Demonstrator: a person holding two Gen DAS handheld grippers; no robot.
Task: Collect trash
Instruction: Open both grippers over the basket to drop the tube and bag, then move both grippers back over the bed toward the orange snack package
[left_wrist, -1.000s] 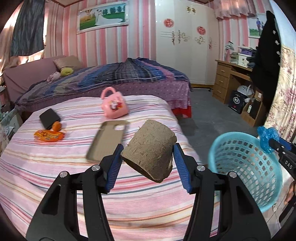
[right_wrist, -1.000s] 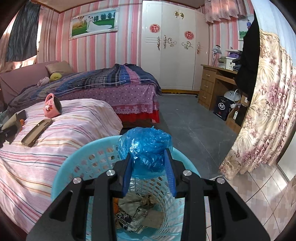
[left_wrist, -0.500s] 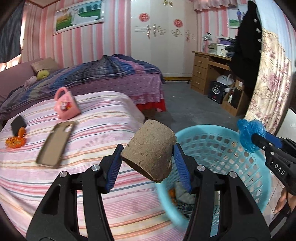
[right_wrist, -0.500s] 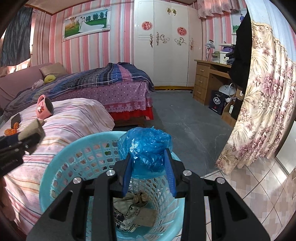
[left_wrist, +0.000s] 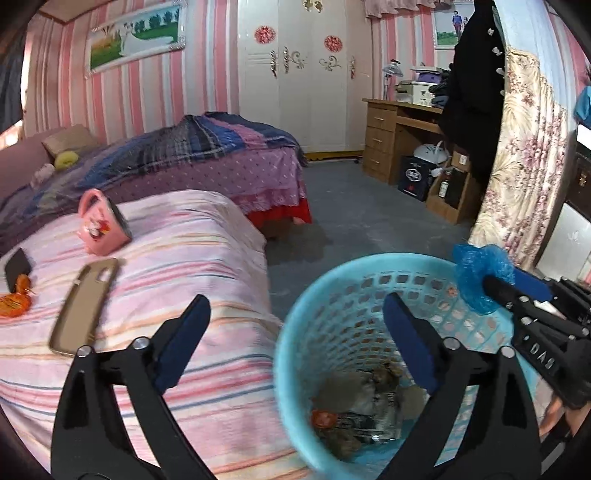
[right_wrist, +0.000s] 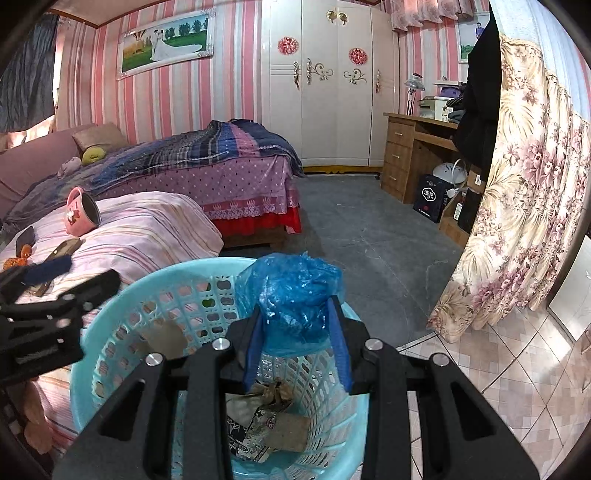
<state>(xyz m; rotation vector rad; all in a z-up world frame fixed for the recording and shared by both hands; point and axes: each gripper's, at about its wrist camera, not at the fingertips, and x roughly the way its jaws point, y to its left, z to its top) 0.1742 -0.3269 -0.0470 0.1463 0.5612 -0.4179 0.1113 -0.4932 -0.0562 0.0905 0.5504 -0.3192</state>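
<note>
From the left wrist we saw our left gripper (left_wrist: 295, 325) with jaws spread and empty above the blue basket (left_wrist: 314, 295), trash (left_wrist: 362, 410) lying at its bottom. From the right wrist, our right gripper (right_wrist: 297, 339) had its jaws pinching a blue plastic bag (right_wrist: 291, 291) over the basket's rim.

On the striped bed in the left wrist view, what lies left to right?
Orange wrapper → black phone → phone case → pink mug.
</note>
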